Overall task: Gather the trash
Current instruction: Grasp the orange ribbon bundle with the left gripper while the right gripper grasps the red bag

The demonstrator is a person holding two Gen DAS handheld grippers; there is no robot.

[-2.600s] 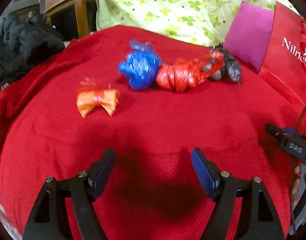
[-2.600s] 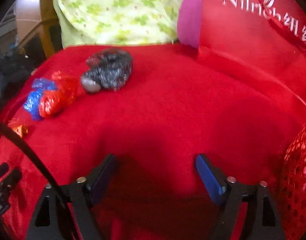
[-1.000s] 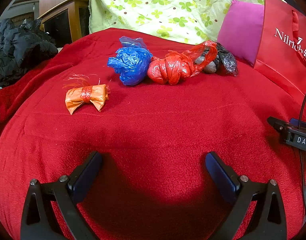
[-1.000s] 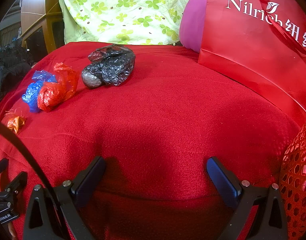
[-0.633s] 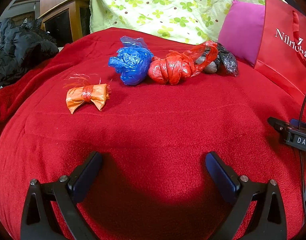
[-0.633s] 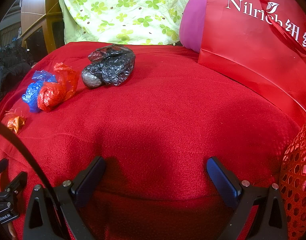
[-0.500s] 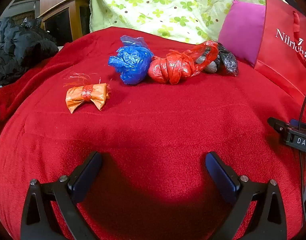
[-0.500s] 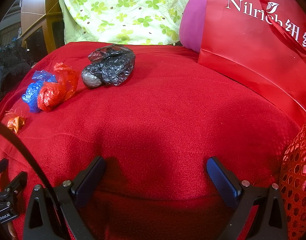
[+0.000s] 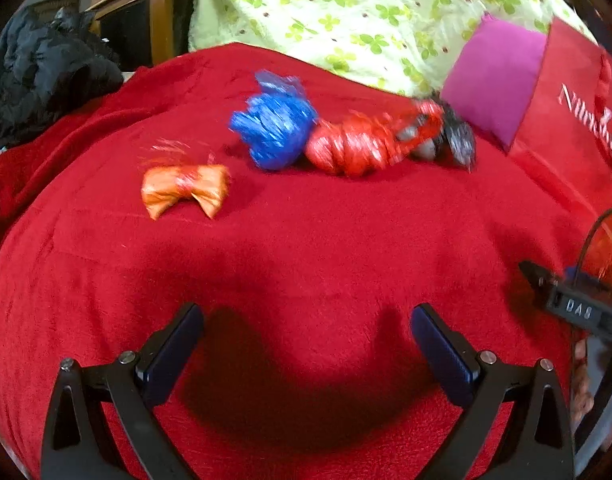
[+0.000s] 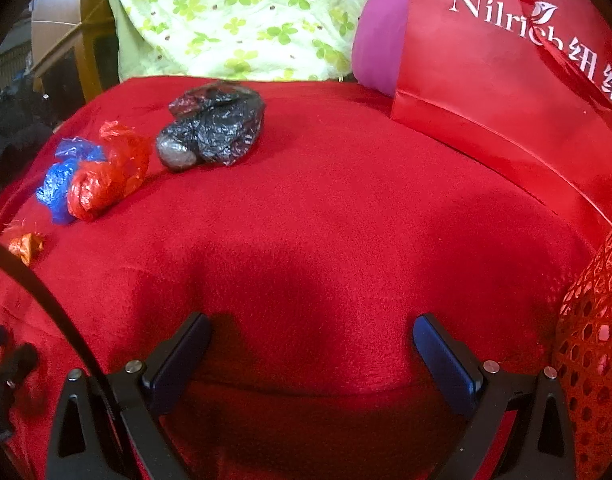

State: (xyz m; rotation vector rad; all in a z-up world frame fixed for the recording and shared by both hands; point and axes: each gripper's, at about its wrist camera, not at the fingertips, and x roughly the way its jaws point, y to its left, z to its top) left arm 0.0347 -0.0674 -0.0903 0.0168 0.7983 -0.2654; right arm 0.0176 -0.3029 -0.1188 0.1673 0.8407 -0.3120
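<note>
Several pieces of trash lie in a row on a red blanket [image 9: 306, 248]: an orange wrapper [image 9: 184, 190], a blue plastic bag [image 9: 276, 130], a red plastic bag [image 9: 356, 148] and a black plastic bag [image 9: 458, 140]. My left gripper [image 9: 306, 340] is open and empty, well short of them. My right gripper [image 10: 310, 344] is open and empty over the blanket [image 10: 346, 220]. In the right wrist view the black bag [image 10: 218, 128], the red bag [image 10: 106, 176], the blue bag [image 10: 56, 184] and the orange wrapper [image 10: 24, 246] lie far left.
A red paper gift bag [image 10: 506, 60] stands at the right, beside a magenta cushion [image 9: 494, 76]. A red mesh basket [image 10: 594, 352] is at the right edge. A green floral cover [image 9: 346, 12] is behind. Dark clothing [image 9: 38, 76] lies far left.
My left gripper has started to move; its view is now blurred and the trash sits a little further right and lower. The right gripper has barely moved.
</note>
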